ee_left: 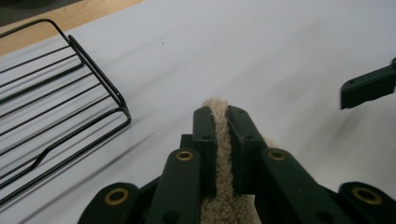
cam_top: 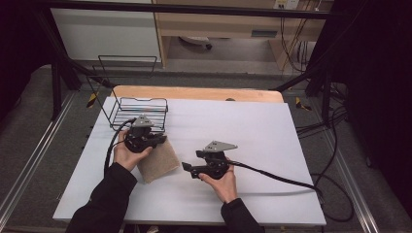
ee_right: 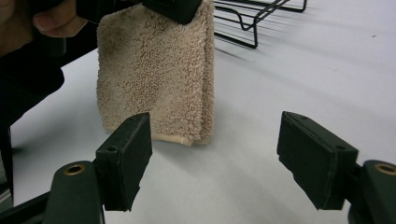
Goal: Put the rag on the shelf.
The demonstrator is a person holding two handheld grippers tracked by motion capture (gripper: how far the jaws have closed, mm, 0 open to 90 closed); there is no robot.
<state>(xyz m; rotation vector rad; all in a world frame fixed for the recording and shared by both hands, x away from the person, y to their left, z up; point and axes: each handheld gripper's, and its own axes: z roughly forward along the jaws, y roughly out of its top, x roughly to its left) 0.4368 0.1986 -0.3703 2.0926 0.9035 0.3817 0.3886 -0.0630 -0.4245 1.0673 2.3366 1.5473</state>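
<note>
A folded beige towel (cam_top: 158, 164) hangs at the left of the white table (cam_top: 257, 131), its lower edge resting on the surface. My left gripper (cam_top: 162, 140) is shut on the towel's top edge; in the left gripper view the towel (ee_left: 223, 140) is pinched between the two jaws of that gripper (ee_left: 222, 116). My right gripper (cam_top: 188, 171) sits just right of the towel, pointing at it, open with nothing between its fingers. In the right gripper view its jaws (ee_right: 217, 128) stand wide apart in front of the towel (ee_right: 154, 74), without touching it.
A black wire basket (cam_top: 138, 111) stands on the table's far left, just behind the left gripper, and is seen too as the basket (ee_left: 60, 107) and the basket (ee_right: 252, 18). A wooden strip (cam_top: 194, 93) borders the far edge. A cable (cam_top: 277, 175) trails right.
</note>
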